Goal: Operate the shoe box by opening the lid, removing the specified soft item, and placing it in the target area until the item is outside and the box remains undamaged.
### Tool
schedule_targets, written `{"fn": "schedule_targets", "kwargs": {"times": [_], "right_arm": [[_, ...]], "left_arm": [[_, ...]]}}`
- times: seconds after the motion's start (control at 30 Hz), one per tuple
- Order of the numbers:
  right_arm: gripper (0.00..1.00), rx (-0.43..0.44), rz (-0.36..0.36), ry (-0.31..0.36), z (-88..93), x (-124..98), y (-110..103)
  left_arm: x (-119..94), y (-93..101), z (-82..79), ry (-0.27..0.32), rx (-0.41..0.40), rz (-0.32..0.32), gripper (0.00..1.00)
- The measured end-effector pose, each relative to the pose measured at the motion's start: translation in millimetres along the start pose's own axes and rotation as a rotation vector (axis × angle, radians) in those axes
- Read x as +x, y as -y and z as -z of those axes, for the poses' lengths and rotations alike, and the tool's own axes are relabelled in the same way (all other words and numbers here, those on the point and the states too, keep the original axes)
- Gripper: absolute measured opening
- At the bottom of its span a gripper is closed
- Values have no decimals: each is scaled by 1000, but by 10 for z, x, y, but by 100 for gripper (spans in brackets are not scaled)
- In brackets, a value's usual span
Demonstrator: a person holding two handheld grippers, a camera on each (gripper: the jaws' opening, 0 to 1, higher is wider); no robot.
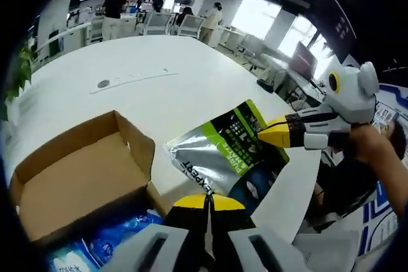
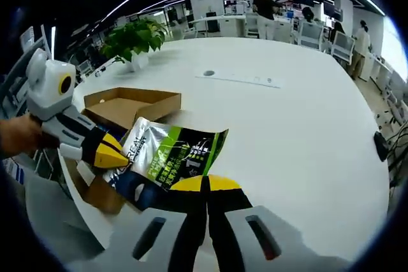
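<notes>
Shiny and green, the bag [image 1: 224, 151] is out of the box [image 1: 76, 176] and up in the air over the white surface [image 1: 159, 87]. Both my claws pinch it. My left claw [image 1: 208, 203] is shut tight on one end of it. My right claw [image 2: 205, 186] is shut on the other end.

I think the job now is to set the bag down on the surface. To do it well, I should lower both claws together so the bag stays flat. I should let it touch down first and only then let go. I should not pull the two ends apart, or the bag could rip.

The box sits just beside the bag, at the edge of the surface, with its lid open. Blue packs [image 1: 111, 243] lie inside it. I must not bump the box or its flaps on the way down.

A plant [image 2: 132, 41] stands past the box. A small round disc [image 2: 209, 73] lies well away. People are far off at the back. The wide bare middle looks like a good spot.
</notes>
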State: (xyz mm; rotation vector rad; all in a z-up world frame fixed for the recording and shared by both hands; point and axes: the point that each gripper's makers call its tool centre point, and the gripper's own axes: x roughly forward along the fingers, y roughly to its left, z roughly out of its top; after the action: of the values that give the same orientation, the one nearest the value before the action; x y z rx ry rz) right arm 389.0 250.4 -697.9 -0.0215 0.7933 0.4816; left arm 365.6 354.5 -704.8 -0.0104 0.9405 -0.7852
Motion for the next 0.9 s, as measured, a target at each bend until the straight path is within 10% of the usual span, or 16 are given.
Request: {"fn": "schedule_targets", "kwargs": {"times": [0.57, 0.9], "right_arm": [[0, 52, 18, -57, 269, 324, 307], [0, 102, 25, -57, 418, 450, 447]], "left_arm": [[428, -32, 51, -143, 93, -34, 0], [602, 7, 123, -236, 297, -44, 2]]}}
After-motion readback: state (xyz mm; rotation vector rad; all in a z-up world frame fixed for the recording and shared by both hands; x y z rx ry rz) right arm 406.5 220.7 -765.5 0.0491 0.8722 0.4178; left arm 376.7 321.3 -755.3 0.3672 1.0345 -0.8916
